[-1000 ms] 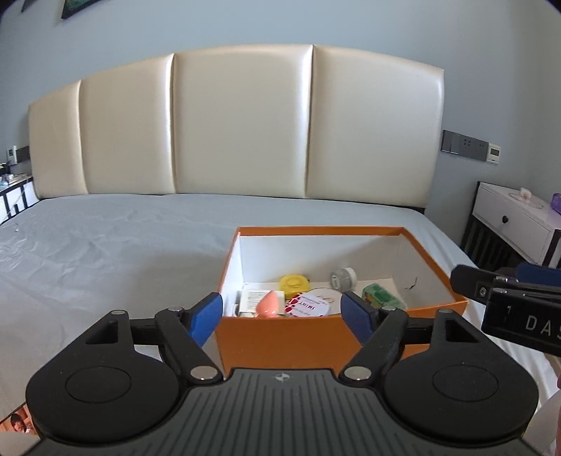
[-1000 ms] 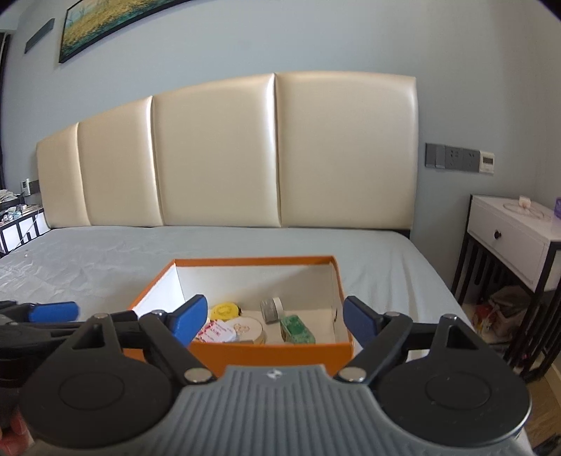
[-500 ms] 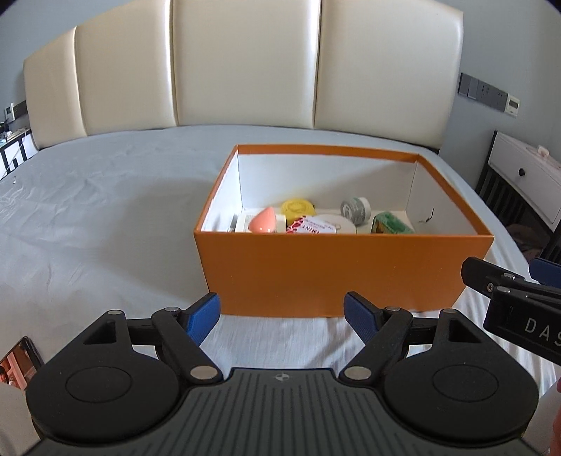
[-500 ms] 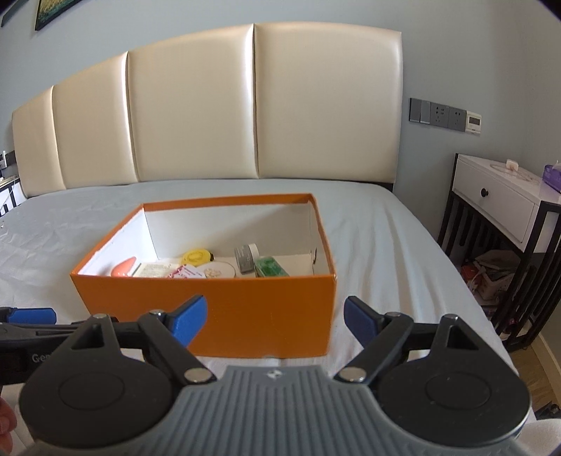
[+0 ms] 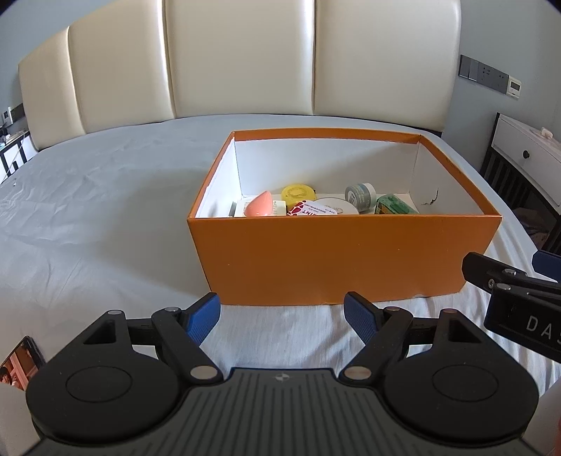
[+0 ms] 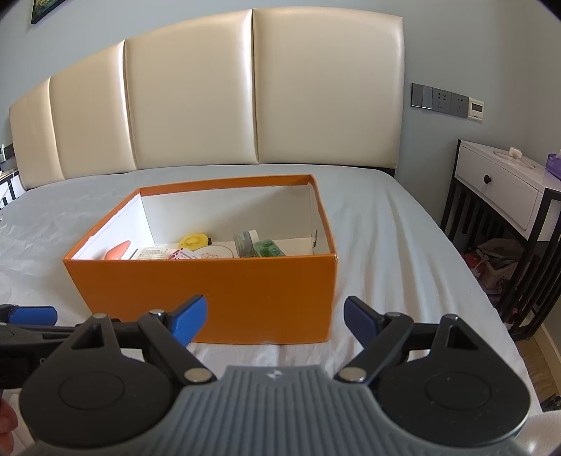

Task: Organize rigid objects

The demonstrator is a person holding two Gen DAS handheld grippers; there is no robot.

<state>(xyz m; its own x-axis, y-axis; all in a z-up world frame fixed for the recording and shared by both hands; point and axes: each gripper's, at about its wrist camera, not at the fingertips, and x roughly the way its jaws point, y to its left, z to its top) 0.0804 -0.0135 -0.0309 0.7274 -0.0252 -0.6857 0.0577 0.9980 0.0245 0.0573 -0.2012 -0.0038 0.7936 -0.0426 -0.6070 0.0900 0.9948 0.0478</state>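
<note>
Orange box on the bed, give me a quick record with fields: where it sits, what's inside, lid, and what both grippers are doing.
container: orange box, white inside
location: on the grey bedsheet, in front of the cream headboard
lid: none on it
contents: coral teardrop piece, yellow round case, grey tape roll, green block, red-and-white card
left gripper: open, empty, just short of the box's near wall; jaws have just been opening
right gripper: open, empty, near the box's near right corner

Home bedroom: made bed (image 6: 378, 224) with cream padded headboard (image 6: 196, 98), white drawer nightstand (image 6: 505, 189) beside it, wall sockets (image 6: 445, 101), framed picture (image 6: 45, 7).
</note>
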